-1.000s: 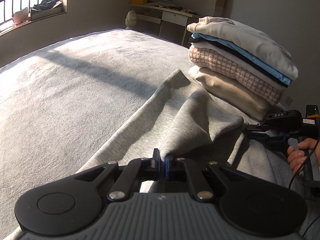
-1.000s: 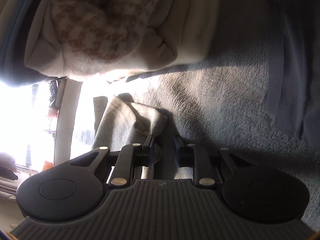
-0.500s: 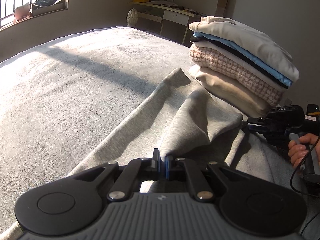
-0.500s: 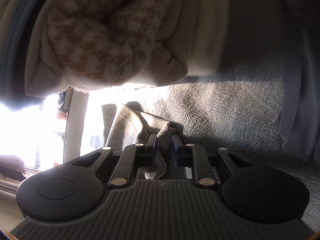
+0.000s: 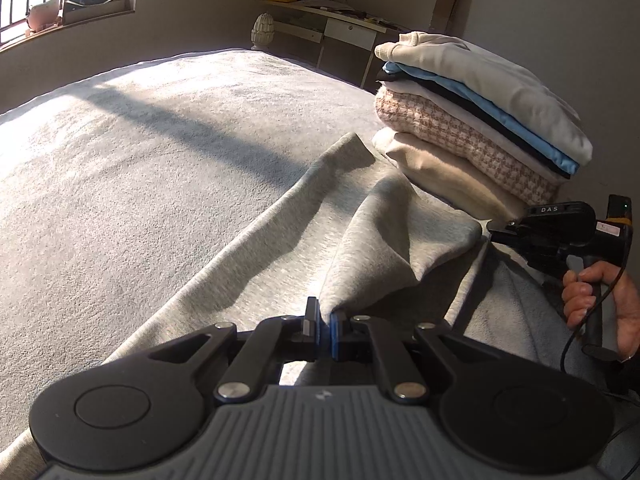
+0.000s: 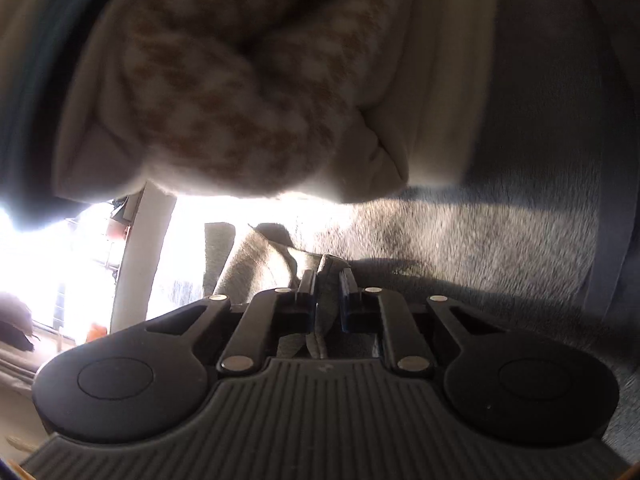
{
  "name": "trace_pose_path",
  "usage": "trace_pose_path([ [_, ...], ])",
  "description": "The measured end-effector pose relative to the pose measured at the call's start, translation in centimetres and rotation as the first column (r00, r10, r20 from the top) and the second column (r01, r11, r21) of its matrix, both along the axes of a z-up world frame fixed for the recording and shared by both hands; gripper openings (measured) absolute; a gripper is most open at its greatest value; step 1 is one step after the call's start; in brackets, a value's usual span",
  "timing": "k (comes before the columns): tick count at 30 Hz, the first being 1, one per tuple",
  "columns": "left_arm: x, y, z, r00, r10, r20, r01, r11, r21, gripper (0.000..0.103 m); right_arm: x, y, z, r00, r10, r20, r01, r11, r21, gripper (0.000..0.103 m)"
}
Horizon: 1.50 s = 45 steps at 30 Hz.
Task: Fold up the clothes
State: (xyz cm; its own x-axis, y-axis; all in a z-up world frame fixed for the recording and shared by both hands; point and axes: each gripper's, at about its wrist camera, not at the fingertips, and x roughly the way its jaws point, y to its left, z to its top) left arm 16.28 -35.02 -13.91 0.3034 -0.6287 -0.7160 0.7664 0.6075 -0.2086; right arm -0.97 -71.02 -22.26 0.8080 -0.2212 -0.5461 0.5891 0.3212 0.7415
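The grey garment [image 5: 288, 240] lies across the grey bed [image 5: 120, 152] in the middle of the left wrist view, one fold raised into a ridge. The left gripper [image 5: 324, 324], at lower centre, is clamped tight on that fold. The right gripper [image 6: 328, 288] is closing on another edge of the garment, cloth between its fingers. A stack of folded clothes [image 5: 472, 120] sits at upper right, just beside the garment.

wide bed [image 5: 120, 184] covered in a fuzzy grey blanket, sunlit with a dark shadow band. lying on it: a light grey garment [image 5: 304, 216] spread out, and just beside it a stack of folded clothes [image 5: 472, 120] near the far edge.
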Motion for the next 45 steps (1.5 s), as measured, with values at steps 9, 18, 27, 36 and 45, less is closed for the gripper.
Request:
trace_pose_path([
  [9, -0.9, -0.7, -1.3, 0.999, -0.041, -0.02, 0.042, 0.999, 0.027, 0.006, -2.9, -1.9, -1.0, 0.995, -0.053, -0.083, 0.056, 0.998, 0.028, 0.002],
  [18, -1.0, -0.8, -1.7, 0.999, -0.028, -0.037, 0.029, 0.999, 0.029, 0.006, 0.6, 0.7, 1.1, 0.992, 0.128, 0.019, -0.129, 0.989, 0.068, 0.027],
  [27, -1.6, -0.9, -1.7, 0.999, -0.046, -0.022, 0.046, 0.998, 0.038, 0.006, 5.5, 1.2, -0.1, 0.974, 0.197, -0.114, -0.198, 0.98, 0.004, 0.018],
  [36, -3.2, -2.4, -3.4, 0.991, -0.126, -0.035, 0.128, 0.989, 0.075, 0.009, 7.6, 1.6, 2.8, 0.951, 0.159, -0.266, -0.246, 0.91, -0.334, 0.003],
  [45, -5.1, -3.2, -5.3, 0.984, -0.174, -0.038, 0.177, 0.974, 0.142, 0.029, 9.1, 0.8, 1.2, 0.923, 0.16, -0.351, -0.286, 0.895, -0.342, 0.003],
])
